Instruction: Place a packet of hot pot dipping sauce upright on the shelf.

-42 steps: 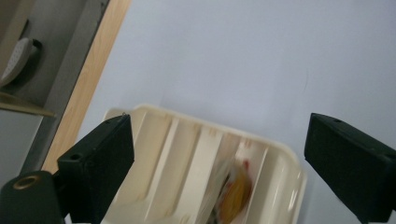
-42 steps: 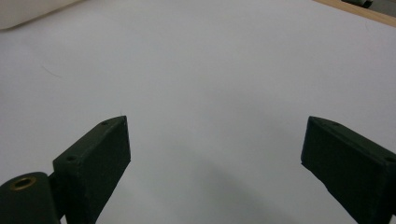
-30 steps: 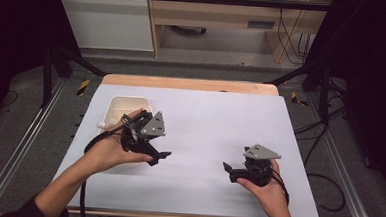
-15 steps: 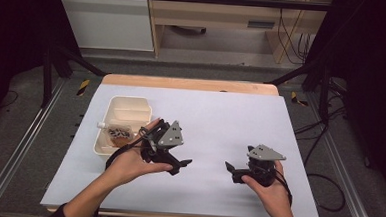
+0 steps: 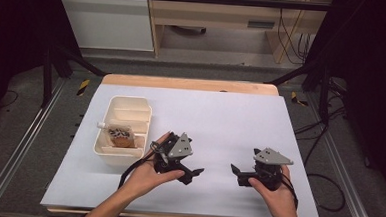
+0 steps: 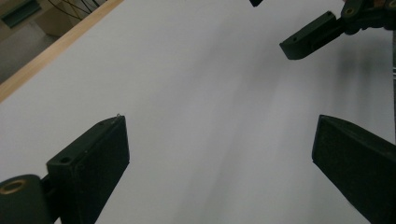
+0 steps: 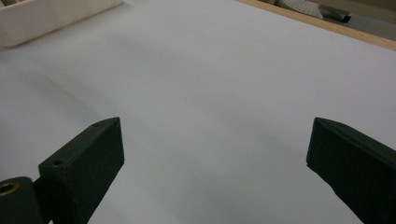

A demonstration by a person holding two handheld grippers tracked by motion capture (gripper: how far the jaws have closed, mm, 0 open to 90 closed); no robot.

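Cream divided tray (image 5: 142, 111) holding a dark speckled item (image 5: 120, 133), left gripper (image 5: 191, 172) and right gripper (image 5: 236, 174) fingers apart, empty

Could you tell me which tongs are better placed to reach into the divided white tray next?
Probably the left tongs: open and empty, they sit just beside the tray, while the right tongs, also open, are farther across the table.

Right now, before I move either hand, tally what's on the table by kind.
Grippers: 2, the left gripper and the right gripper, both open and empty.
Divided cream tray: 1.
Small brown item in the tray: 1, too small to identify.
Total: 4.
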